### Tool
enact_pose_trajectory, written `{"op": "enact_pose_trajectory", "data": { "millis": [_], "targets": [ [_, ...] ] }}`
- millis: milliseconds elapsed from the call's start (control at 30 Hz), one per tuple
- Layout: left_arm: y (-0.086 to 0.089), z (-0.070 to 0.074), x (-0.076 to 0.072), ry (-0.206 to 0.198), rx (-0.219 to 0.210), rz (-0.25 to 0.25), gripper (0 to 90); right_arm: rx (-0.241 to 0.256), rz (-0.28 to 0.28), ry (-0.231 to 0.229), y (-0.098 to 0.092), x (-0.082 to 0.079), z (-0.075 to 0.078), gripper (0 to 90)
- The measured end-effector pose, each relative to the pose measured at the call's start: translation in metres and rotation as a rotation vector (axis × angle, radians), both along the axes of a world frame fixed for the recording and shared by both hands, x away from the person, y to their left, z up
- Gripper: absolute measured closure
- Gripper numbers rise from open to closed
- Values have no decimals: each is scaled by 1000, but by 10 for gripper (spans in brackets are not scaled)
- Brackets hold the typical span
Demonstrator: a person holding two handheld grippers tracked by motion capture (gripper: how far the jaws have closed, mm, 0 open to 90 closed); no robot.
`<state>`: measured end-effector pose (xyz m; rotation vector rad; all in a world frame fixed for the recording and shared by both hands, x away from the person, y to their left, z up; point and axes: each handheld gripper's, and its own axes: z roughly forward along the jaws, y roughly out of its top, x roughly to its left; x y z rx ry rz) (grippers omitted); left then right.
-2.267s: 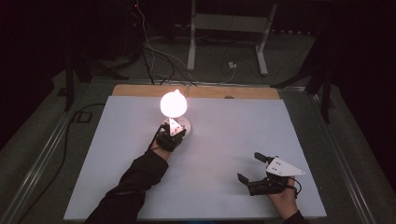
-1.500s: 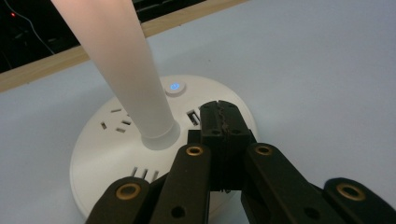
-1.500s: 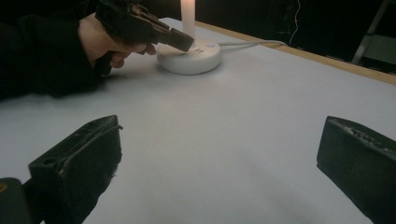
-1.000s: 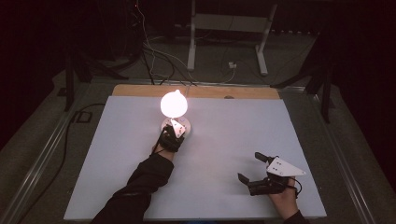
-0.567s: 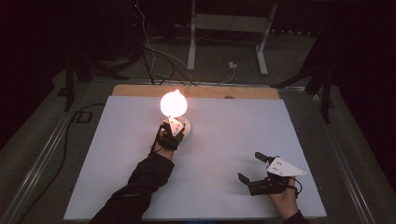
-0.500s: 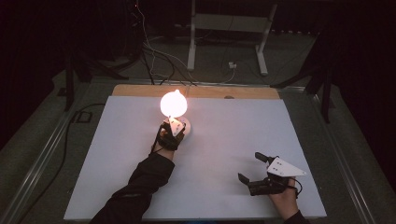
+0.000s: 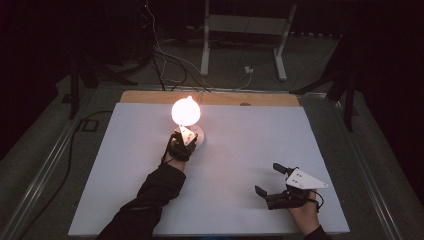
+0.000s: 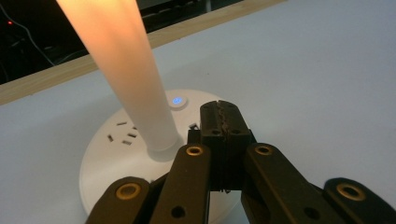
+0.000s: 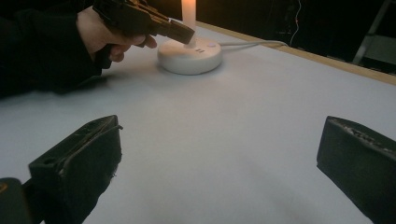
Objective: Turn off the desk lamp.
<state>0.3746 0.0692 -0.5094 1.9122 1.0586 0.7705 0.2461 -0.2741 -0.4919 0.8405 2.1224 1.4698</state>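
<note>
1. lamp (image 7: pixel 186 112) glows near the desk's (image 7: pixel 240 150) far edge, left of middle.
2. left tongs (image 8: pixel 223 122) pressed together, empty, over its white base (image 8: pixel 107 158).
3. right tongs (image 7: pixel 270 180) gape wide, empty, near the desk's front right corner.

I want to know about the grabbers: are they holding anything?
Nothing is held. The left gripper is shut empty over the lamp base; the right gripper is open above the table.

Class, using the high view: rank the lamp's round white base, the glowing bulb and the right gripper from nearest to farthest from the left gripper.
1. Round white base: right beside the left gripper, whose shut jaws are over it.
2. Glowing bulb: just beyond, above the base.
3. Right gripper: far off, at the table's near right.
</note>
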Motion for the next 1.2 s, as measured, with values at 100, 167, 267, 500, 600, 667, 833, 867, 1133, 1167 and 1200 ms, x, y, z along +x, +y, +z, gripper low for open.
{"op": "enact_pose_trajectory", "data": {
  "millis": [100, 167, 267, 500, 600, 667, 833, 867, 1133, 1167, 1200],
  "targets": [
    [1, -3, 1, 15, 2, 1, 900, -2, 4, 0, 0, 0, 0, 0],
    [2, -5, 2, 21, 5, 0, 900, -1, 4, 2, 0, 0, 0, 0],
    [1, -6, 1, 25, 8, -7, 900, -1, 5, 4, 0, 0, 0, 0],
    [-1, -9, 1, 34, 16, -10, 900, -3, 5, 2, 0, 0, 0, 0],
    [-1, -9, 1, 36, 22, -12, 900, -1, 4, 3, 0, 0, 0, 0],
    [-1, -10, 2, 34, 28, -12, 900, -3, 5, 4, 0, 0, 0, 0],
    [-1, -11, 2, 28, 29, -17, 900, -4, 4, 5, 1, 0, 0, 0],
    [-1, -11, 2, 28, 29, -17, 900, -3, 4, 3, 1, 0, 0, 0],
    [-3, -11, 2, 20, 59, -27, 900, -4, 2, 4, 1, 0, 0, 0],
    [-1, -10, 3, 32, 30, -29, 900, -4, 2, 5, 1, 0, 0, 0],
    [0, -9, 2, 28, 28, -26, 900, -7, 4, 5, 1, 0, -1, 0]
  ]
}}
